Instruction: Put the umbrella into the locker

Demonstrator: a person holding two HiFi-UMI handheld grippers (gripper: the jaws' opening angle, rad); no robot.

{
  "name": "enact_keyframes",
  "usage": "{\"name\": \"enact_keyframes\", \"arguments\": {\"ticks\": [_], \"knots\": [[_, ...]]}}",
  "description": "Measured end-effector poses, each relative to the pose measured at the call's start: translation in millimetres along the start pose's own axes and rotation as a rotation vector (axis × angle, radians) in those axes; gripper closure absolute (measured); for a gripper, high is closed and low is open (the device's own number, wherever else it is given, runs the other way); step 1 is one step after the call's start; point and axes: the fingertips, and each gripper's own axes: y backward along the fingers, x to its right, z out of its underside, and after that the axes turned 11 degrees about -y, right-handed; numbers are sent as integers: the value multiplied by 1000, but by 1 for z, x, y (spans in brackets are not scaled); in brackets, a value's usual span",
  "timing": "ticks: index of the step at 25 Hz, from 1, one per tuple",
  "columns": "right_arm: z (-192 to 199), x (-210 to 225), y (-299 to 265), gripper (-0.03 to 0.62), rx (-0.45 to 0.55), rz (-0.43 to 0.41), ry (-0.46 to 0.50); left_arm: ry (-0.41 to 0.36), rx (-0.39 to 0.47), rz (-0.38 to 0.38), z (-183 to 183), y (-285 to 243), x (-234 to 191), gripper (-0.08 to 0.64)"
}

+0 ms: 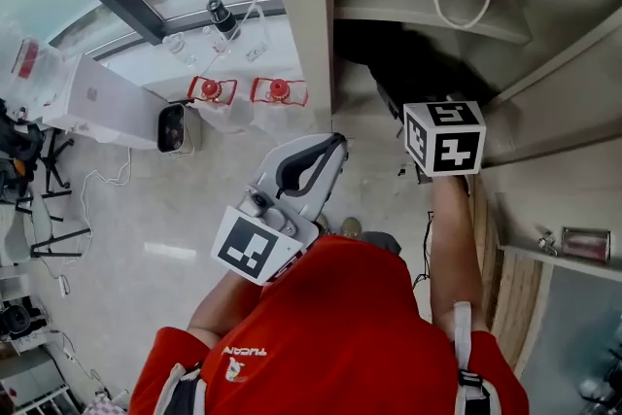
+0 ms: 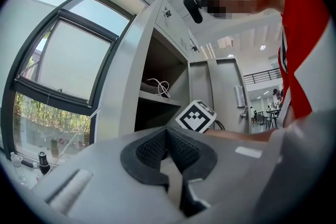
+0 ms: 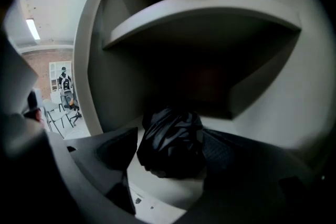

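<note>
Umbrella [image 3: 170, 134] lies between the right gripper's [image 3: 170, 148] parted jaws inside the locker [image 3: 210, 14].

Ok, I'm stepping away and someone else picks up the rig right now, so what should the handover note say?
Left hand-held gripper: shut, empty, held level outside the locker.
Right hand-held gripper: reached into the locker, jaws open, with the umbrella between them but not clamped.
Umbrella: black, folded, lying in the compartment under the shelf.
Done: the umbrella is in the locker and released.
Left: draw the right hand-held gripper straight back, probably slowly, so a jaw does not drag the umbrella out.
</note>
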Motion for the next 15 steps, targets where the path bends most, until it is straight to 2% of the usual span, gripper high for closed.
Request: {"name": "enact_keyframes", "arguments": {"ticks": [7, 12, 14, 15], "knots": [[-6, -22, 69, 241, 197, -101, -33, -25, 25, 1, -7, -3, -6, 555], [-4, -49, 103, 244, 274, -188, -42, -34, 31, 9, -10, -5, -7, 555], [-5, -59, 116, 273, 307, -212, -39, -38, 32, 15, -11, -6, -5, 555], [-6, -62, 122, 321, 331, -218, -43, -37, 30, 20, -11, -6, -4, 555]]}}
